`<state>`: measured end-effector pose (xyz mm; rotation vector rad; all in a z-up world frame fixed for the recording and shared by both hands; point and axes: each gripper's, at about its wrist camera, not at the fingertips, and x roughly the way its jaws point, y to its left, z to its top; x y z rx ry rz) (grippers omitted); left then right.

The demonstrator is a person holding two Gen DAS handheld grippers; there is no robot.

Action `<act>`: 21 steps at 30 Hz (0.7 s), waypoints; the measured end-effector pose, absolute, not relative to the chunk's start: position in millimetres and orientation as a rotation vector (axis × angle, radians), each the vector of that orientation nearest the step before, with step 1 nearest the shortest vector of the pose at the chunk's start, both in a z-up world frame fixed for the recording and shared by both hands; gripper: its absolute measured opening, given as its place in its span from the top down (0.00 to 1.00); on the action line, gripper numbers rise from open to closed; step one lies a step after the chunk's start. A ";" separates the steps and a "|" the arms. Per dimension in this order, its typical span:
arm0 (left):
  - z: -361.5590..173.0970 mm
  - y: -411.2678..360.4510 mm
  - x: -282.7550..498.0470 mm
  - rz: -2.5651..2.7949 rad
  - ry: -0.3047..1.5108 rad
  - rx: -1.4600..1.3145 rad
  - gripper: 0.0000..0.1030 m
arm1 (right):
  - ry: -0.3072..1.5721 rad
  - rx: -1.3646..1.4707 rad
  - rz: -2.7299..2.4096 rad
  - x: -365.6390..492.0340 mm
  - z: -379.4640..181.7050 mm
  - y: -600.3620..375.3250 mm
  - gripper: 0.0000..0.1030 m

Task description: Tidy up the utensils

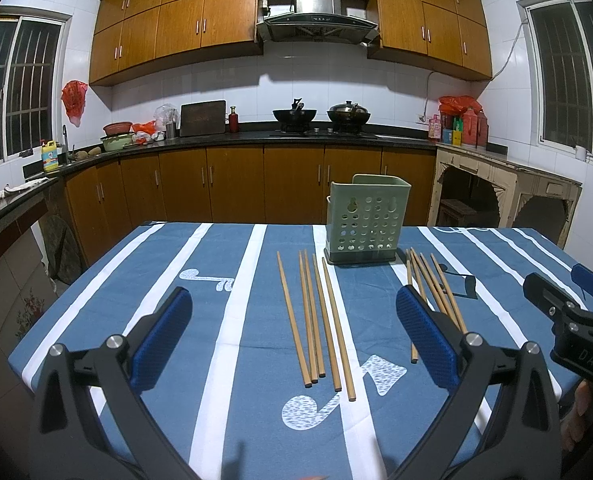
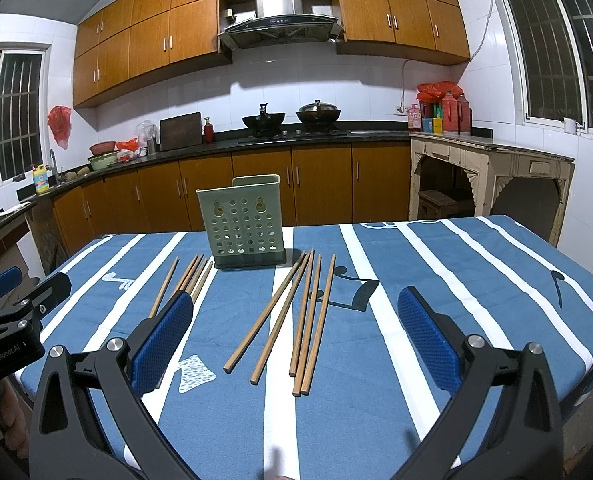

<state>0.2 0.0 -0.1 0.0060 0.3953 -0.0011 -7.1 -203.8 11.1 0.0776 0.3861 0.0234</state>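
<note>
So I had both grippers held over the table [image 1: 224, 264], which had a blue cloth with white stripes on it. My left gripper [image 1: 294, 340] was spread wide with nothing between its blue pads [image 1: 162, 336], hovering above the cloth. The right gripper [image 2: 295, 340] was the same deal, wide open and holding nothing. Each one showed up at the edge of the other's camera, off to the side.

The green holder [image 1: 363, 220], the one with the round holes, stood upright near the far edge of the table. Chopsticks lay flat on the cloth in two loose groups, one on either side of the holder and in front of it. The left bunch [image 1: 316, 320] was five sticks, roughly parallel, running from near the holder's base back toward me, right between my left gripper's fingers in that view. The right bunch [image 2: 292, 320] was also five, I think, fanned out a bit more, with two of them angled away from the rest. In the left camera that bunch was partly hidden behind my finger, so I couldn't count it there.

Behind the table were the counter [image 2: 256, 142] with two woks [image 2: 290, 114] on the stove.
</note>
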 end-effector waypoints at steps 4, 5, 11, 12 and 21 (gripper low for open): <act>-0.1 0.0 0.2 -0.001 0.395 0.006 0.04 | 0.386 0.078 0.023 -7.2 11.2 -204.2 0.02; -0.1 0.0 0.2 -0.001 0.395 0.006 0.04 | 0.386 0.078 0.023 -7.2 11.2 -204.3 0.02; -0.1 0.0 0.2 -0.001 0.395 0.006 0.04 | 0.387 0.079 0.024 -7.1 11.1 -204.9 0.02; -0.1 0.1 0.2 -0.001 0.395 0.006 0.04 | 0.387 0.078 0.024 -7.2 11.1 -204.9 0.02; -0.1 0.0 0.2 -0.001 0.396 0.006 0.04 | 0.388 0.081 0.024 -6.4 10.9 -206.8 0.02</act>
